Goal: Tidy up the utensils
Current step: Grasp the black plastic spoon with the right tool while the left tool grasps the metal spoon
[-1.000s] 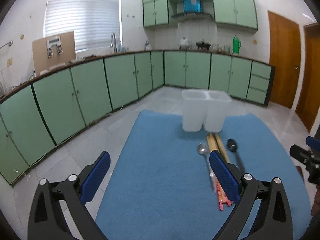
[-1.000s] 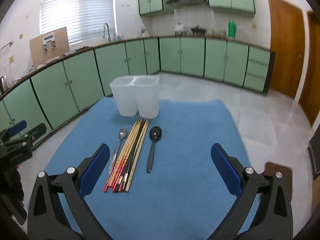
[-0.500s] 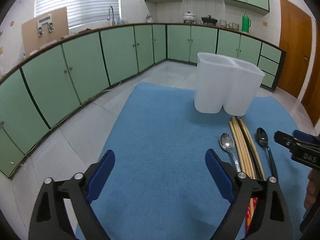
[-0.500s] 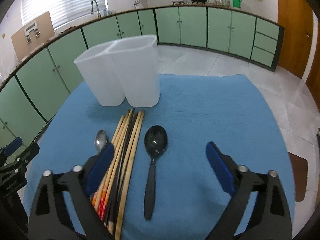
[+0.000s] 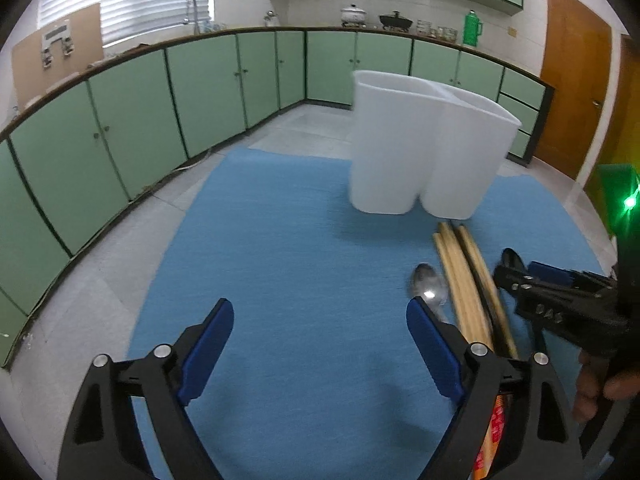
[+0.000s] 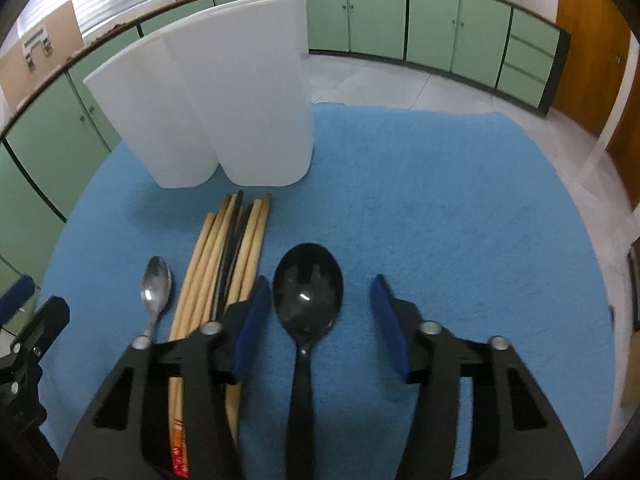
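Note:
A white two-compartment holder (image 6: pixel 224 108) stands on the blue mat (image 6: pixel 440 200); it also shows in the left wrist view (image 5: pixel 424 148). In front of it lie a metal spoon (image 6: pixel 155 286), a bundle of chopsticks (image 6: pixel 224 256) and a black spoon (image 6: pixel 307 292). My right gripper (image 6: pixel 320 320) is open, low over the mat, with the black spoon's bowl and handle between its fingers. My left gripper (image 5: pixel 320 336) is open and empty over bare mat, left of the metal spoon (image 5: pixel 428 286) and chopsticks (image 5: pixel 464 276). The right gripper also shows in the left wrist view (image 5: pixel 560 300).
Green kitchen cabinets (image 5: pixel 160 100) run along the walls behind the mat. A wooden door (image 5: pixel 572 92) is at the right. Tiled floor (image 5: pixel 100 288) surrounds the mat.
Both grippers have moved forward and down toward the mat. The right gripper has narrowed somewhat and now straddles the black spoon. The left gripper came closer to the holder.

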`<state>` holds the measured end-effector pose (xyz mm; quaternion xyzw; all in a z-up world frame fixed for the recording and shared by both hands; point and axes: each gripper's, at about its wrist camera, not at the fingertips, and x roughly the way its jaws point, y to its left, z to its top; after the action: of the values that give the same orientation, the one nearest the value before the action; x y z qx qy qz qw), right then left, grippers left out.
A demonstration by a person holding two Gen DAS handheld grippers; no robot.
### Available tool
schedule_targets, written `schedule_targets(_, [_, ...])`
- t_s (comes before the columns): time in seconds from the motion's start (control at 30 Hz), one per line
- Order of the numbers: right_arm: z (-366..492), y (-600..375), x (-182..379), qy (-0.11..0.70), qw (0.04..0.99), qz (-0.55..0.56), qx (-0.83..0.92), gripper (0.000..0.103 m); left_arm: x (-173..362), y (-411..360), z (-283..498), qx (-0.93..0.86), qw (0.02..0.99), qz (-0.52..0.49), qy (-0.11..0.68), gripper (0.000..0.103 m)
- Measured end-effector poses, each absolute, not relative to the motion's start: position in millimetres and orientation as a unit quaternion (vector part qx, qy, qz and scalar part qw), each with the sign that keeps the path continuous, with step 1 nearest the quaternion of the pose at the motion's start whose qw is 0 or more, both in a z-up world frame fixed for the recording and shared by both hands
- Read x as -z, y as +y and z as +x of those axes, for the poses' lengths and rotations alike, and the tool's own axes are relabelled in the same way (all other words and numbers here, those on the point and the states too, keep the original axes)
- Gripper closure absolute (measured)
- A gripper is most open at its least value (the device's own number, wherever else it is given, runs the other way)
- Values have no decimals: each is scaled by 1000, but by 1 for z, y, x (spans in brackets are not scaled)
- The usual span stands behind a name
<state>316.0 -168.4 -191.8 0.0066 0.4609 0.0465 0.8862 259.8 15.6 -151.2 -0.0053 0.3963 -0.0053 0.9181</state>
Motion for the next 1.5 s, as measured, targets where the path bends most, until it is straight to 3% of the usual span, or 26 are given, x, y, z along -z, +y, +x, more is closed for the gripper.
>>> schedule_targets(0.03, [316,-170,191,459,887,6,-50,69,152,11,263,9,917,-4,398,17])
schedule_targets(0.1, [316,-172,191,460,886,14,-55,69,154,0,268,20,916,-2,400,17])
schedule_targets(1.13, [322,-197,192,479,872,15,-94,66,179,-18,333,19,886,6,464,16])
schedule_targets(1.23, [327,-196,191,490,866,16,-96,67,179,-18,333,26,887,5,462,29])
schedule_targets(1.33, [333,-194,189,494,864,9,-97,69,174,-23,334,38,887,9,460,48])
schedule_targets(1.4, [334,-195,188,494,864,12,-98,69,172,-23,334,46,888,7,457,72])
schedule_targets(1.5, [331,-197,185,479,871,22,-104,69,171,-19,333,60,889,0,454,74])
